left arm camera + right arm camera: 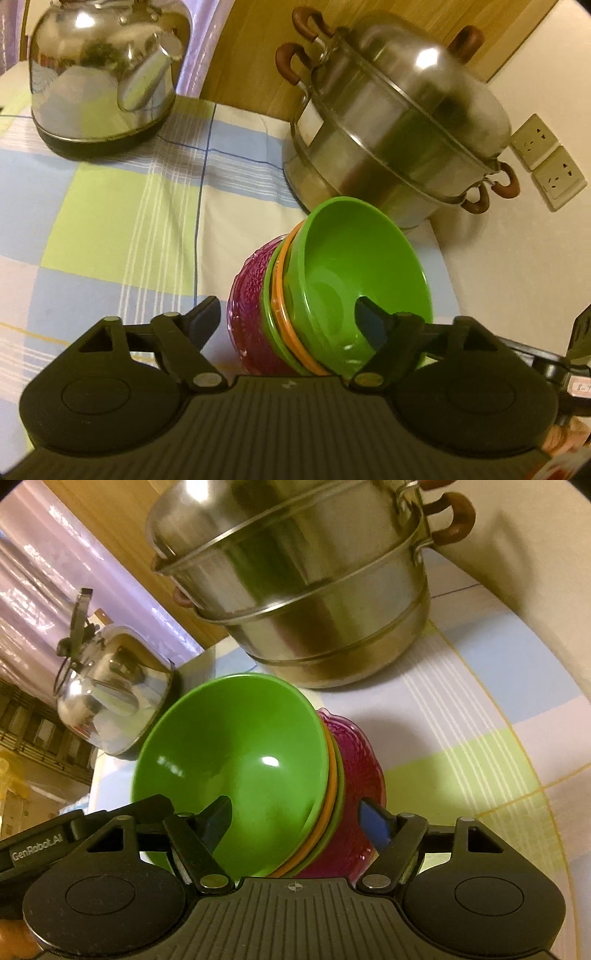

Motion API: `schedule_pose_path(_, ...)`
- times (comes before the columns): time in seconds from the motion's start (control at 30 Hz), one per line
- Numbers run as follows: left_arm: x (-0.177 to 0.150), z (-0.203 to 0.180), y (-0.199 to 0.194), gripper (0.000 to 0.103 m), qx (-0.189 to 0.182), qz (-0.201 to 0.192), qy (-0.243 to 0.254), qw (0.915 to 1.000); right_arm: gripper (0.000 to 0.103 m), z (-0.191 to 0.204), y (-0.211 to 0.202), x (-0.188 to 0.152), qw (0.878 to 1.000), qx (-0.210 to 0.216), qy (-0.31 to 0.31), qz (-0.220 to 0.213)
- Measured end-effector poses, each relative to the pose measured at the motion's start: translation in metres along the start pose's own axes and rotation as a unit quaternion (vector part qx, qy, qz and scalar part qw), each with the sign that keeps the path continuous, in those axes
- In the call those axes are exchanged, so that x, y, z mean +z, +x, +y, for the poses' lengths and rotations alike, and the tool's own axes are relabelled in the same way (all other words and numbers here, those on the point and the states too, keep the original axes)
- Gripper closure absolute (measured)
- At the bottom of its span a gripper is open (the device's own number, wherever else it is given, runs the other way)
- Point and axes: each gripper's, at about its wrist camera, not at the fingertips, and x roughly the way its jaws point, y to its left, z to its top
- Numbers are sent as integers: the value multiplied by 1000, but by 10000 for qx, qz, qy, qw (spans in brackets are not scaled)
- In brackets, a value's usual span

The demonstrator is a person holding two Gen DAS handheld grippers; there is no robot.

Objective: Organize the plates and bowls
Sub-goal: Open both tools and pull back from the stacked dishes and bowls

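A stack of dishes stands on the checked tablecloth [110,221]. A green bowl [351,266] [229,760] is on top, an orange rim [280,295] and a second green rim show under it, and a dark pink patterned dish [247,306] [362,775] is at the bottom. My left gripper [287,314] is open astride the stack's edge, one finger inside the green bowl and one outside the pink dish. My right gripper [295,810] is open astride the opposite edge in the same way. No pad presses on the dishes.
A steel tiered steamer pot [399,122] [314,590] with brown handles stands just behind the stack. A shiny kettle [99,74] [110,698] sits further along the table. Wall sockets [546,158] are on the white wall beside the table's edge.
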Motion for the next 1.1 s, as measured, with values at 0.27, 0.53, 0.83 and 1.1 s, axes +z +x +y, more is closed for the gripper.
schedule_pose_path(0.27, -18, -7, -36, 16, 124, -131, 45, 9998, 28, 3, -35, -9, 9999, -61, 44, -124)
schedule_pose_path(0.53, -41, -18, -67, 12, 339, -249, 294, 9987, 28, 5, -71, -24, 9998, -91, 10, -171)
schedule_pose_path(0.83, -77, -23, -101, 9, 493, -401, 494, 9968, 27, 8, -108, -48, 9996, -170, -41, -205)
schedule_pose_path(1.1, -117, -23, -128, 9, 492, -465, 492, 9965, 27, 11, -139, -78, 9992, -214, -162, -291)
